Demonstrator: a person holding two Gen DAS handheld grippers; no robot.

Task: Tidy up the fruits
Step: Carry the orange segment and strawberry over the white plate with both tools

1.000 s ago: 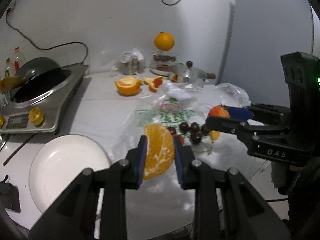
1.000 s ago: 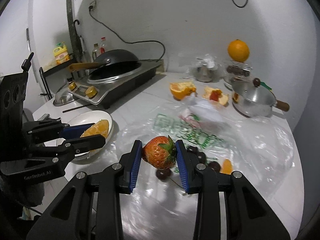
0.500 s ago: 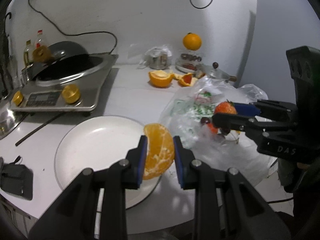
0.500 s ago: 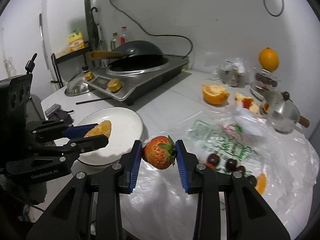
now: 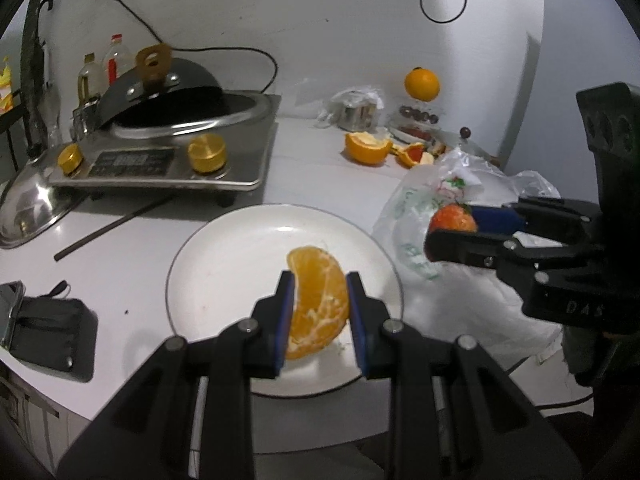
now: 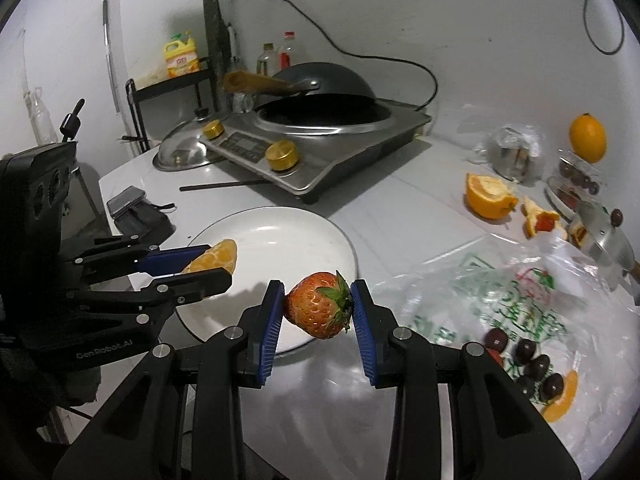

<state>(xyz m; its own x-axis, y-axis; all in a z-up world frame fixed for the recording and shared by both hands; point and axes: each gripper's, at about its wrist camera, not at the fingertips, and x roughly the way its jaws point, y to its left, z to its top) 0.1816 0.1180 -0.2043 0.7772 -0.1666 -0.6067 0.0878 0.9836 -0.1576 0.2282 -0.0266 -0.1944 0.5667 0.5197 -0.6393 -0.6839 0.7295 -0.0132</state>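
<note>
My left gripper is shut on a peeled orange piece and holds it above the white plate. The right wrist view shows this gripper at the plate's left side, the orange piece between its blue pads. My right gripper is shut on a red strawberry, just off the plate's near right rim. From the left wrist view that gripper and its strawberry hang to the right of the plate.
A clear plastic bag with dark cherries and an orange slice lies right. An induction cooker with a wok stands behind the plate. Orange peels, a whole orange, a small pot, a black pouch and a chopstick lie around.
Both grippers have swung left from over the plastic bag to the plate, each still holding its fruit. The orange piece now hangs over the plate.
</note>
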